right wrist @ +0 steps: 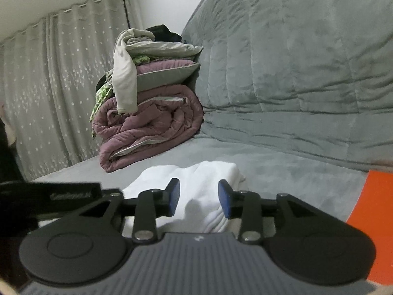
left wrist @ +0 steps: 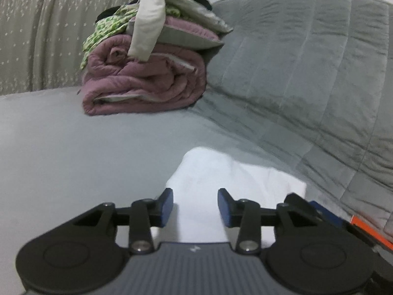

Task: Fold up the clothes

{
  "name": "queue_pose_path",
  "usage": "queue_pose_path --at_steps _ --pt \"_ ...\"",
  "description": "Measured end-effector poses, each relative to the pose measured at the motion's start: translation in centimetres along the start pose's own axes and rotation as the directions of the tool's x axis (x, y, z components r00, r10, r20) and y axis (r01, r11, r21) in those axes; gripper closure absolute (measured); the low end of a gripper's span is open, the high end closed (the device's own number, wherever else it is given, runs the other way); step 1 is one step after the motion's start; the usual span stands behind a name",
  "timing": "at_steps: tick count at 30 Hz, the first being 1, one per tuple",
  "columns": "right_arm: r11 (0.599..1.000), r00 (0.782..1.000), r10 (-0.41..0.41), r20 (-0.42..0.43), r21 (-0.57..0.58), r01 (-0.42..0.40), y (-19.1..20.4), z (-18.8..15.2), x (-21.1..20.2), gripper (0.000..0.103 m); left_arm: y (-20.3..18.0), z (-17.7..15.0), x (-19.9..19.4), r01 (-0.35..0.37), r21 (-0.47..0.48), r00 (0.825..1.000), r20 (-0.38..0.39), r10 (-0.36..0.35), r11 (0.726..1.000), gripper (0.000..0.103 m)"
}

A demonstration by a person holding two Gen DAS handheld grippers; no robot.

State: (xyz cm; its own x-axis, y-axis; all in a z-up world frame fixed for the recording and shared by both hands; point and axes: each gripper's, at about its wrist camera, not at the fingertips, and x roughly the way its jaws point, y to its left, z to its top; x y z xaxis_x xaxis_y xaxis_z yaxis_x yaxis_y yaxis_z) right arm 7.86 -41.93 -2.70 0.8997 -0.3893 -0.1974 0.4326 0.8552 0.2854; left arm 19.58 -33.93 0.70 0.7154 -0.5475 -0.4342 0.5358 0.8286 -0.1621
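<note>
A white garment (left wrist: 233, 179) lies on the grey bed sheet (left wrist: 73, 147), bunched into a compact, roughly rectangular bundle. In the left wrist view it sits at about six o'clock, directly ahead of the left gripper (left wrist: 195, 207). In the right wrist view it also lies low and centre, just beyond the right gripper (right wrist: 199, 198).

Both pairs of fingers are released: the blue pads stand apart with a clear gap, and no cloth is pinched between them. The garment shows through each gap, lying on the sheet below, not gripped.

At about eleven o'clock in both views stands a rolled mauve quilt (left wrist: 145, 86) with a heap of loose clothes (left wrist: 159, 9) on top, one pale piece hanging down its front. A grey quilted blanket (left wrist: 307, 61) rises at about two o'clock, and a pale starred curtain (right wrist: 49, 86) hangs at nine to ten o'clock.

My reading is that the white garment is already folded, or close to it, though its edges look soft and slightly uneven. The heap on the quilt looks unfolded, so most of the work seems to be left.
</note>
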Motion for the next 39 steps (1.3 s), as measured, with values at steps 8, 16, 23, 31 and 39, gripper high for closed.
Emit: queue_pose_path --at_steps 8,16,23,31,39 --pt "1.000 0.996 0.015 -0.083 0.026 -0.013 0.6 1.3 -1.3 0.051 0.7 1.9 -4.2 -0.054 0.023 0.993 -0.102 0.056 0.998 0.040" --pt "1.000 0.994 -0.013 -0.105 -0.019 0.011 3.1 6.0 -6.4 0.039 0.0 4.5 -10.5 -0.099 -0.011 0.986 -0.135 0.096 0.995 0.024" --pt "1.000 0.992 -0.012 -0.127 -0.009 0.011 4.7 8.9 -11.8 0.028 -1.2 5.6 -17.7 -0.146 0.015 0.982 -0.122 0.147 0.989 0.015" --pt "0.999 0.991 0.009 -0.131 -0.032 -0.013 6.5 10.8 -17.0 0.017 -1.2 5.2 -23.7 -0.165 -0.011 0.978 -0.134 0.162 0.986 0.012" --pt "0.998 0.991 0.029 -0.129 -0.060 -0.037 8.1 11.8 -20.7 0.006 -0.9 4.5 -27.7 -0.186 -0.023 0.971 -0.155 0.180 0.982 0.006"
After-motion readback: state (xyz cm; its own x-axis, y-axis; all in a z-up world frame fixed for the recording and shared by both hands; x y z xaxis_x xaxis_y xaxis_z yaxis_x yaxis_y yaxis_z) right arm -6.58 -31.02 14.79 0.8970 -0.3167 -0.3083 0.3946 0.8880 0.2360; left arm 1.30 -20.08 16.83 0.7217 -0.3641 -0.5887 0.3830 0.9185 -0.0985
